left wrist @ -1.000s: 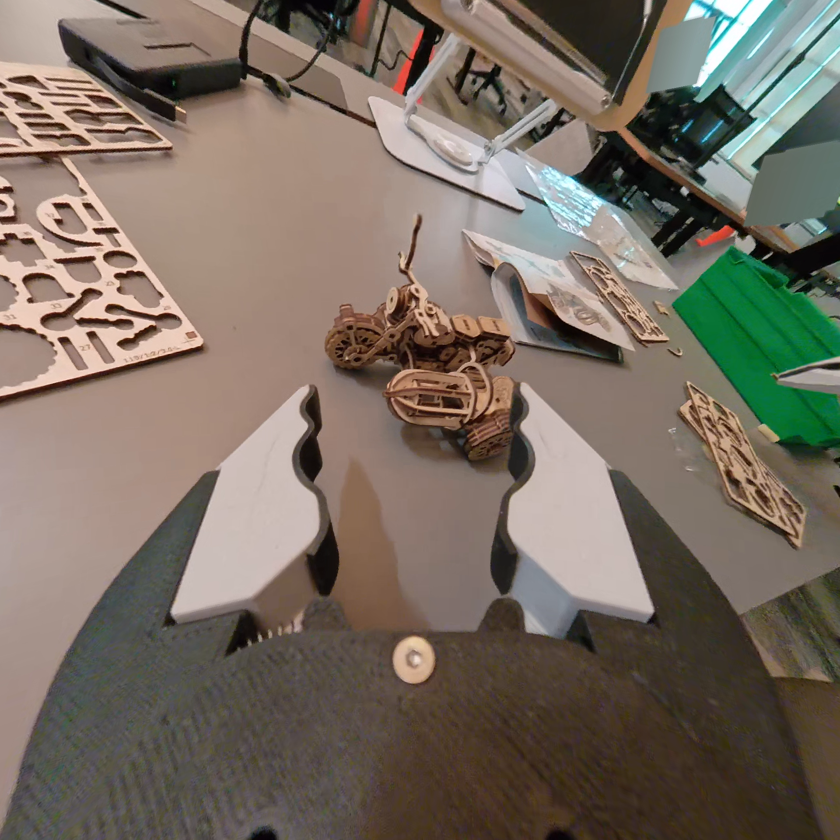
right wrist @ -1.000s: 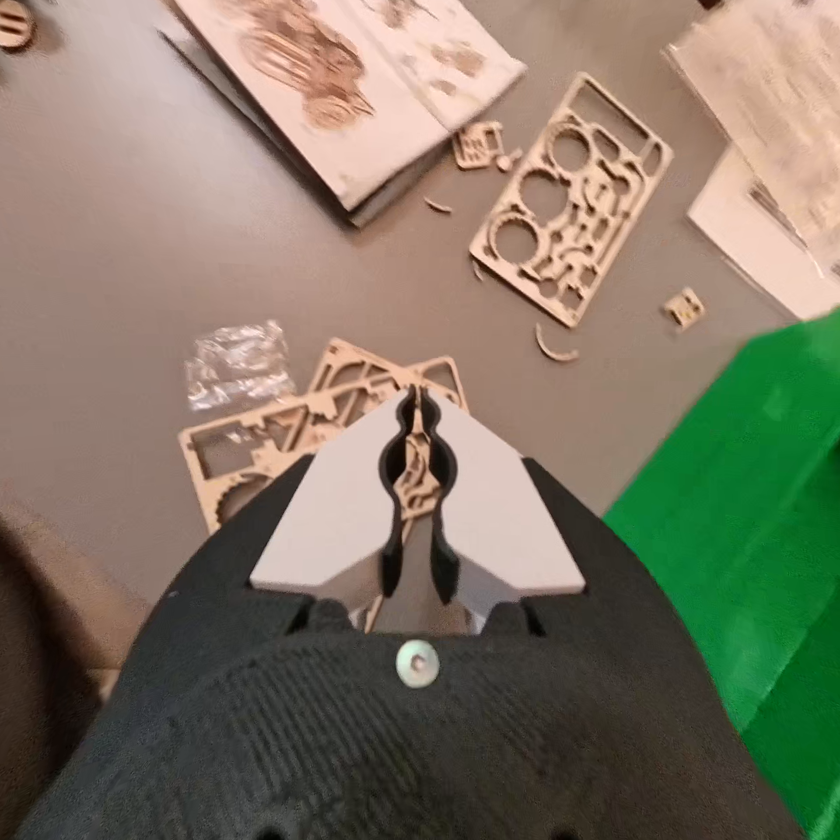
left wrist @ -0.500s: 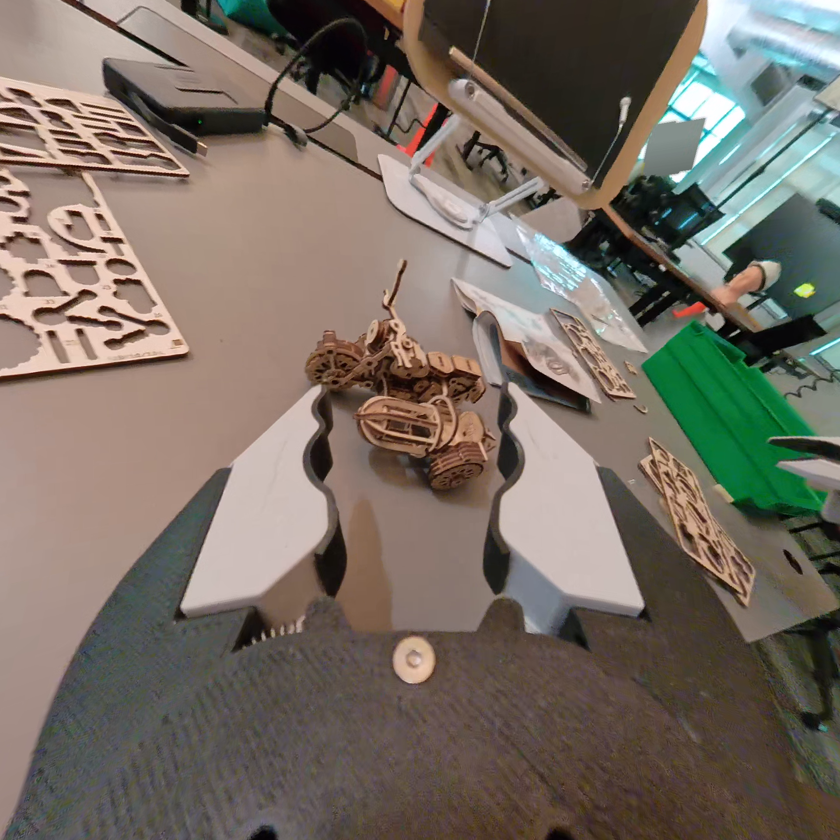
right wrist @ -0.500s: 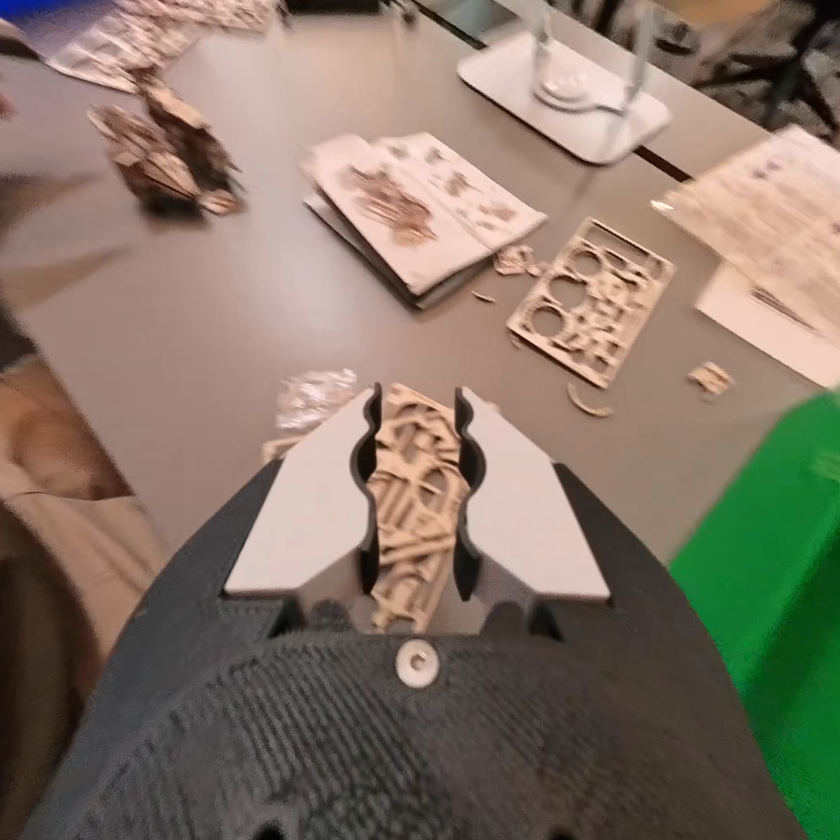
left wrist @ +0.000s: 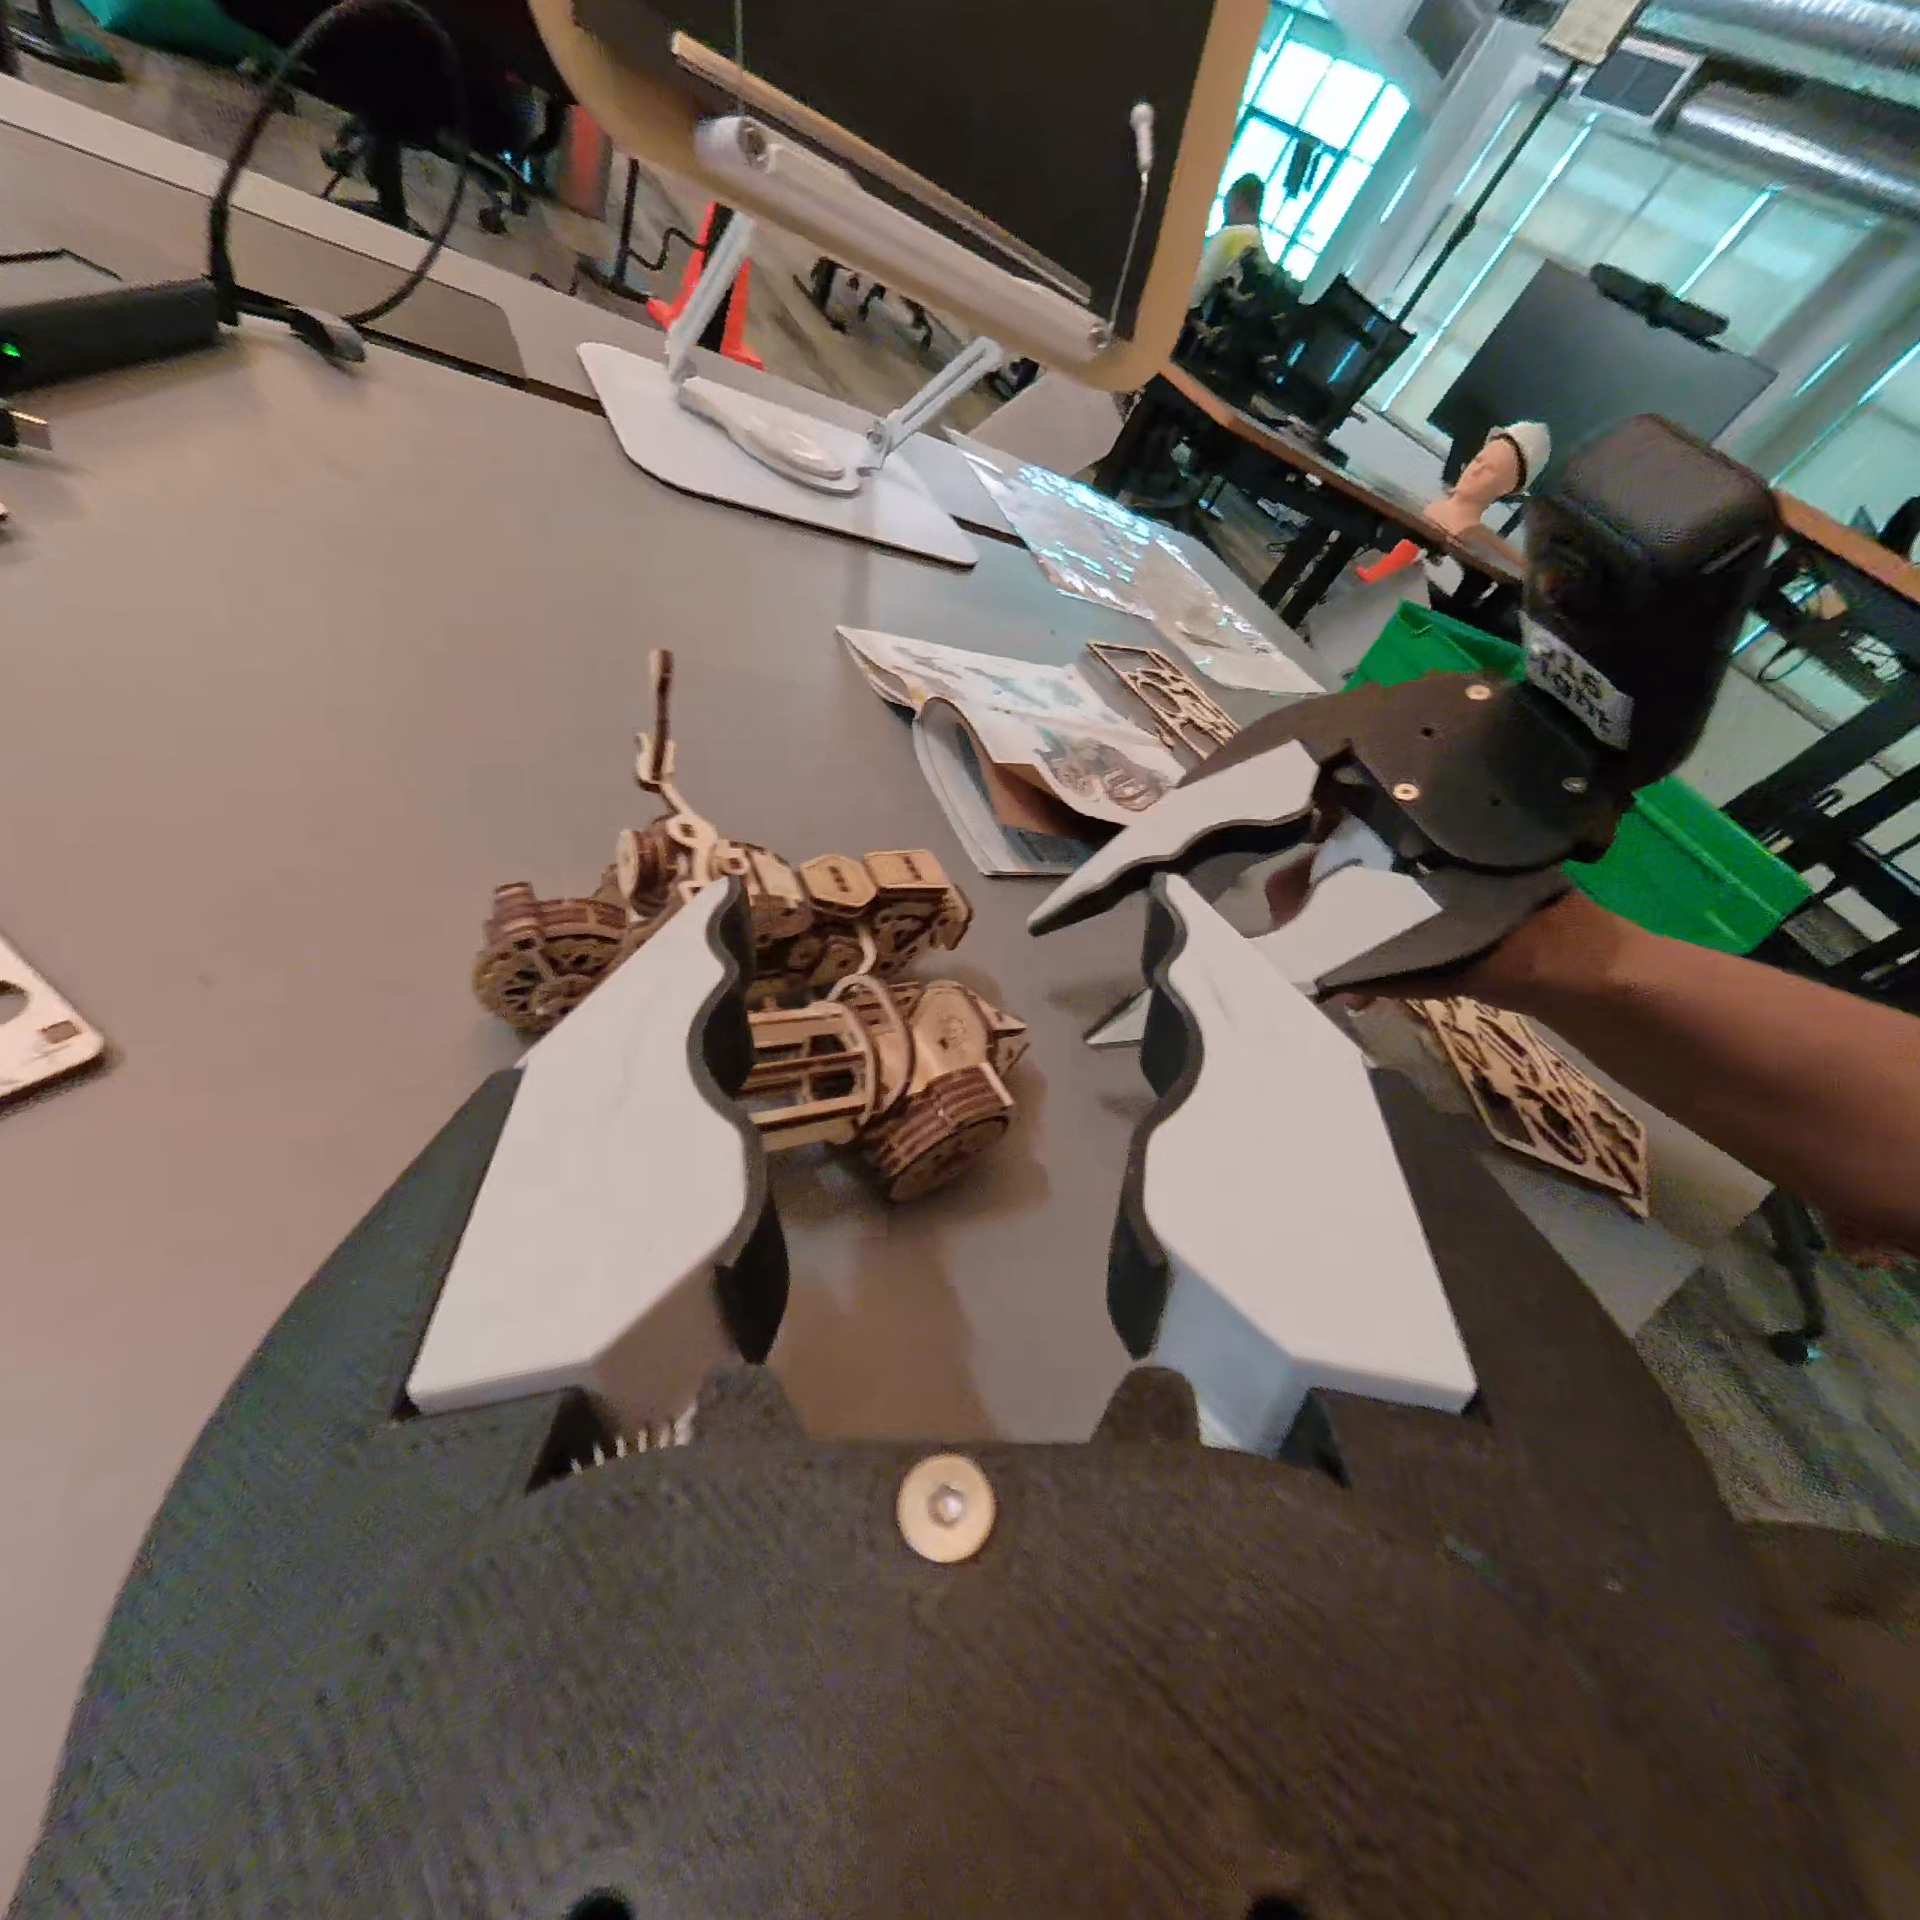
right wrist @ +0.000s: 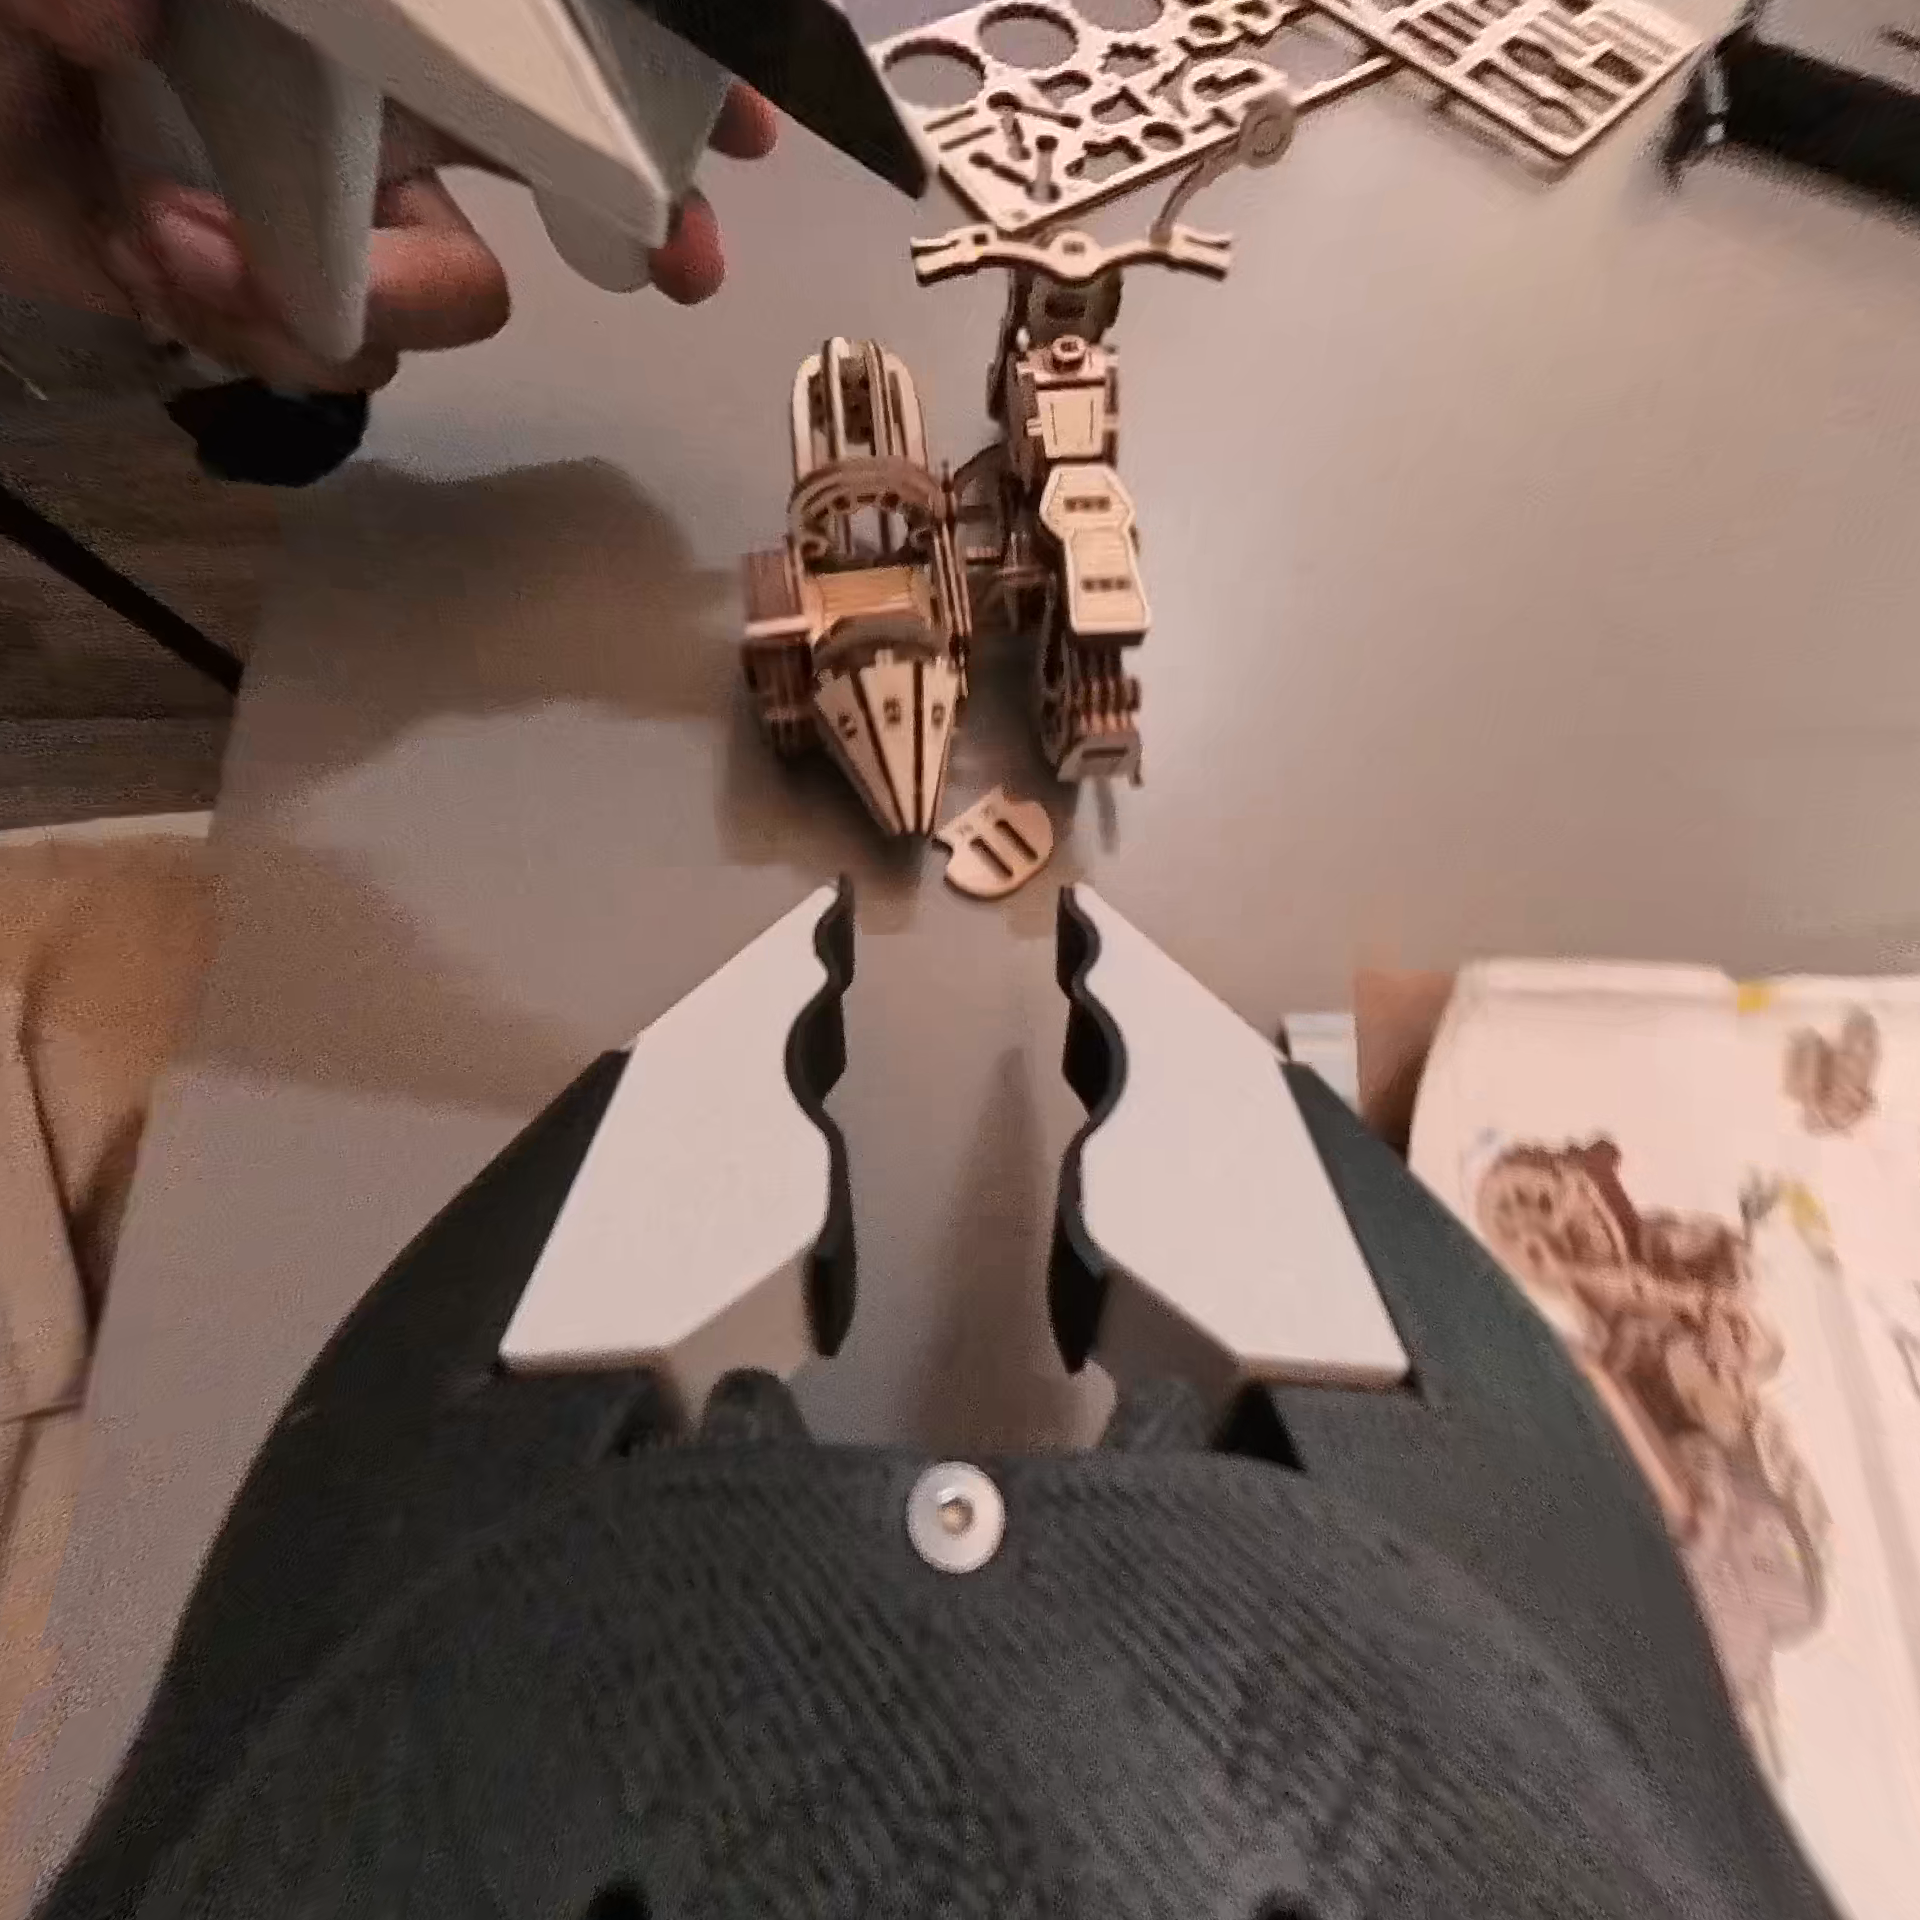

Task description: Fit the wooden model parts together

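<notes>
both jaws released around the wooden motorcycle model

the left gripper point(left wrist: 940, 904) has its jaws spread wide and grasping nothing; its left finger point(left wrist: 623, 1122) covers part of the wooden motorcycle point(left wrist: 727, 914) and the front of the sidecar point(left wrist: 894, 1060) lying just beside it on the grey surface point(left wrist: 312, 675). whether sidecar and motorcycle are joined or only touching cannot be told. the right gripper point(right wrist: 954, 904) also has its jaws parted and empty, tips just short of the sidecar's pointed end point(right wrist: 883, 727). a small flat slotted wooden piece point(right wrist: 992, 840) lies loose on the surface between that point and the motorcycle's rear wheel point(right wrist: 1091, 696).

in the left wrist view the right gripper point(left wrist: 1091, 956) comes in from the right, its lower finger mostly hidden behind the left gripper's right finger point(left wrist: 1278, 1143); a forearm point(left wrist: 1714, 1081) runs out of frame. in the right wrist view the left gripper point(right wrist: 582, 125) is blurred and cut off at the top left corner.

further out lie an open instruction booklet point(left wrist: 1018, 748), punched-out wooden sheets point(right wrist: 1091, 114) cut by the frame edge, and a clear plastic bag point(left wrist: 1122, 561). a green bin point(left wrist: 1662, 852) is largely hidden behind the right gripper; its contents cannot be seen.
</notes>
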Tool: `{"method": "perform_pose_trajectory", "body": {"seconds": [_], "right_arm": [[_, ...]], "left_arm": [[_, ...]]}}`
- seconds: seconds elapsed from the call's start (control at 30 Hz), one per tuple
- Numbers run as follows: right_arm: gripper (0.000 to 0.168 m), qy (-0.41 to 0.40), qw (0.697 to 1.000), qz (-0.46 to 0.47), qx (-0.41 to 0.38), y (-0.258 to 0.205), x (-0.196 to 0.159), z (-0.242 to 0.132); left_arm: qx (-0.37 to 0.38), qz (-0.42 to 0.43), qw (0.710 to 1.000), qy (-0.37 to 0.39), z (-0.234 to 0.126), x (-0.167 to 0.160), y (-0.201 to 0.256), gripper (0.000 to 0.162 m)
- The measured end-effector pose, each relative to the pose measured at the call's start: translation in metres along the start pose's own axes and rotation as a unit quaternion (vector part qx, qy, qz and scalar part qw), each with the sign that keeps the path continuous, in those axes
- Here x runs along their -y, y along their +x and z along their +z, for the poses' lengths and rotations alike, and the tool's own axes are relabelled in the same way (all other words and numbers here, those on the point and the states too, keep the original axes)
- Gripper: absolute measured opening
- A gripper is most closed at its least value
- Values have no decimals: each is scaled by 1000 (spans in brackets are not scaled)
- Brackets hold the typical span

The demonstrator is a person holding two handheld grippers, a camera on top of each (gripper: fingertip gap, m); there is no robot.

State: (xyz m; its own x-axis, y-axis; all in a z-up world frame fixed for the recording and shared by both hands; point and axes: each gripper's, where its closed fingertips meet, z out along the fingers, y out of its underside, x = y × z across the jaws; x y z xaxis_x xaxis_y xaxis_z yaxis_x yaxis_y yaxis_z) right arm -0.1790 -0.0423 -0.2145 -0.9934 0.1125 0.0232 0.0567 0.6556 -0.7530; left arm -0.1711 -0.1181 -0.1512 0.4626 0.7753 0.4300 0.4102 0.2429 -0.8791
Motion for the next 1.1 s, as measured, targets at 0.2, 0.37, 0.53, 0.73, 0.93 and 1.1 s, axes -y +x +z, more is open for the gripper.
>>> {"method": "perform_pose_trajectory", "body": {"seconds": [0.2,0.37,0.53,0.73,0.93,1.1], "right_arm": [[36,-34,998,-20,40,7,-5,28],[33,-23,997,-38,61,4,-5,37],[26,-22,997,-37,57,5,-5,37],[26,-19,999,-31,7,7,-9,-3],[26,-17,993,40,-107,15,-44,-91],[26,-40,971,118,-205,12,-111,-159]], "left_arm": [[-3,-25,1000,7,-6,1,-12,75],[-1,-26,1000,8,-8,0,-15,75],[5,-23,1000,10,-8,1,-17,75],[25,-16,999,28,-11,7,-22,74],[38,-7,999,33,-11,9,-22,74],[53,1,998,39,-12,10,-25,75]]}}
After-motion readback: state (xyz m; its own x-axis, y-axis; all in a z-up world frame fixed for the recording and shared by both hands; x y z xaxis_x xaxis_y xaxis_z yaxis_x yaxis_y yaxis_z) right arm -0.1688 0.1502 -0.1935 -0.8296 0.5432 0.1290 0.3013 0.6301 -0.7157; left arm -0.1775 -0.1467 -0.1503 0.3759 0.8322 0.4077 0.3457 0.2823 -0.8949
